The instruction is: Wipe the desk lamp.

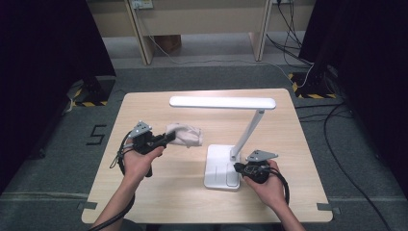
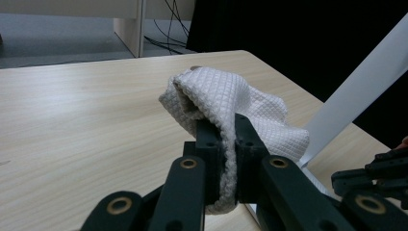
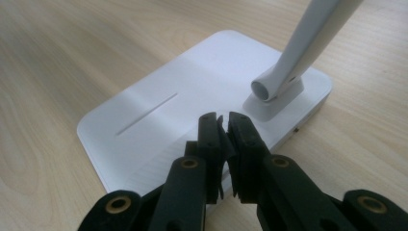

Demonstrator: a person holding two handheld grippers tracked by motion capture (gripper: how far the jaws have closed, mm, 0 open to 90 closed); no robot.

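Left claw (image 2: 225, 127) clenched on white cloth (image 2: 226, 98), held above surface (image 1: 159, 190) near its middle. Right claw (image 3: 223, 125) closed, nothing gripped, over lamp base (image 3: 159, 120) toward near right corner.

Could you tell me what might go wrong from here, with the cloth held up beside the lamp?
1. The left hand-held gripper pinches only a fold of the cloth; most hangs free, so it could slip out while wiping.
2. The lamp has a long head on a thin tilted arm, so a sideways push might tip it.
3. The right hand-held gripper is shut over the base, gripping nothing, so it may steady it poorly.
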